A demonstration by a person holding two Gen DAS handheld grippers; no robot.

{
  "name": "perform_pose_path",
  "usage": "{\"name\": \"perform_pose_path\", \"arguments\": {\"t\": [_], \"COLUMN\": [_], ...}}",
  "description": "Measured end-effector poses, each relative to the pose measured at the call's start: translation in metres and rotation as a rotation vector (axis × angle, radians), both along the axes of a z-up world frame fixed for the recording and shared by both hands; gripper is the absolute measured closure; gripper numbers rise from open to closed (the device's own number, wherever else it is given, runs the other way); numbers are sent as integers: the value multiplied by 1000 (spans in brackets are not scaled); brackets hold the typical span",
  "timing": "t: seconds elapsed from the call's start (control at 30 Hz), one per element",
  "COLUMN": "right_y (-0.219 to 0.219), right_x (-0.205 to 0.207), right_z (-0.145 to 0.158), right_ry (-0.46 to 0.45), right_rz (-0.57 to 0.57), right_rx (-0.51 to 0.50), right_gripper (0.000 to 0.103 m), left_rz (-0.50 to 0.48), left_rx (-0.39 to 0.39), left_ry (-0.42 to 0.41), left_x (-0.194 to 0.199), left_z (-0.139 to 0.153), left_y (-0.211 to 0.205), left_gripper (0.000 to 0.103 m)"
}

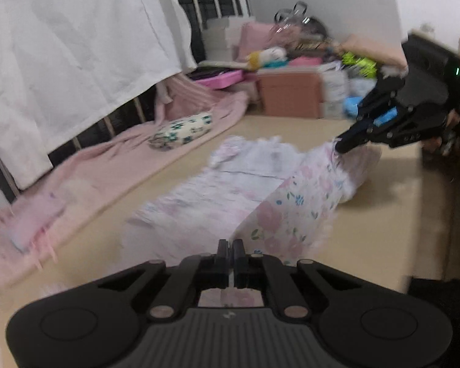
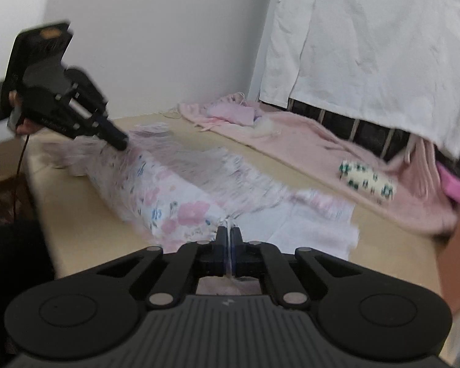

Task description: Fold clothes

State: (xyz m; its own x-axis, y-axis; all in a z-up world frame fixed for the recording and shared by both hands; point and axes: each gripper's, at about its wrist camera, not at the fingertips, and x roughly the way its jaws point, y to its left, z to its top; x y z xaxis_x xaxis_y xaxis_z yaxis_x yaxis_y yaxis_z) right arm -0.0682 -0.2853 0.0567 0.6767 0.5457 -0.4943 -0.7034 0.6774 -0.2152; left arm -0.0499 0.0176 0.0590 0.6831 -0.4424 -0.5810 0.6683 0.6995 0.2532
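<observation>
A white garment with pink and blue flowers [image 1: 279, 211] lies on the beige bed surface [image 1: 368, 230], one edge lifted into a ridge. At the bottom of the left wrist view my left gripper [image 1: 230, 242] is shut on the near end of that edge. My right gripper [image 1: 340, 147] pinches the far end, held by a hand at the right. In the right wrist view the right gripper [image 2: 229, 230] is shut with a thin fold of the garment [image 2: 174, 196] between its fingers. The left gripper [image 2: 121, 145] bites the other end at the left.
A pink blanket [image 1: 92, 165] with a small flowered pillow [image 1: 181, 132] lies along the railing, under a hanging white sheet [image 1: 76, 46]. A salmon box [image 1: 291, 95] and piled things stand at the far end. The right wrist view shows the blanket [image 2: 306, 141] and the pillow [image 2: 368, 182].
</observation>
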Motion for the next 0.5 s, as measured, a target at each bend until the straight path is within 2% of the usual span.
{"name": "perform_pose_path", "arguments": {"t": [0.07, 0.1, 0.13, 0.2, 0.23, 0.27, 0.3, 0.33, 0.4, 0.5], "right_y": [19, 28, 36, 40, 35, 26, 15, 3, -14, -21], "right_x": [37, 53, 67, 81, 81, 78, 71, 64, 50, 35], "right_z": [-6, -11, -16, -20, -16, -11, -4, 2, 6, -6], "right_ry": [3, 5, 10, 30, 16, -8, -27, -19, 29, 128], "right_rz": [-31, -52, -85, -127, -145, -159, -171, -168, -133, -39], "right_rx": [-61, -99, -135, -184, -181, -157, -120, -77, 3, 101], "right_gripper": [101, 100, 94, 93, 85, 72, 70, 70, 70, 70], "left_rz": [46, 69, 93, 153, 184, 209, 220, 227, 200, 163], "left_rx": [25, 43, 71, 83, 85, 56, 19, -17, -96, -109], "left_ry": [38, 80, 106, 99, 92, 84, 81, 82, 85, 136], "left_x": [33, 49, 59, 58, 56, 47, 37, 26, 2, -4], "left_z": [-11, -19, -24, -22, -19, -12, -5, 2, 8, -8], "left_y": [-1, -1, -1, 10, 16, 25, 33, 40, 47, 34], "left_gripper": [100, 94, 93, 93, 93, 93, 84, 73, 64, 64]}}
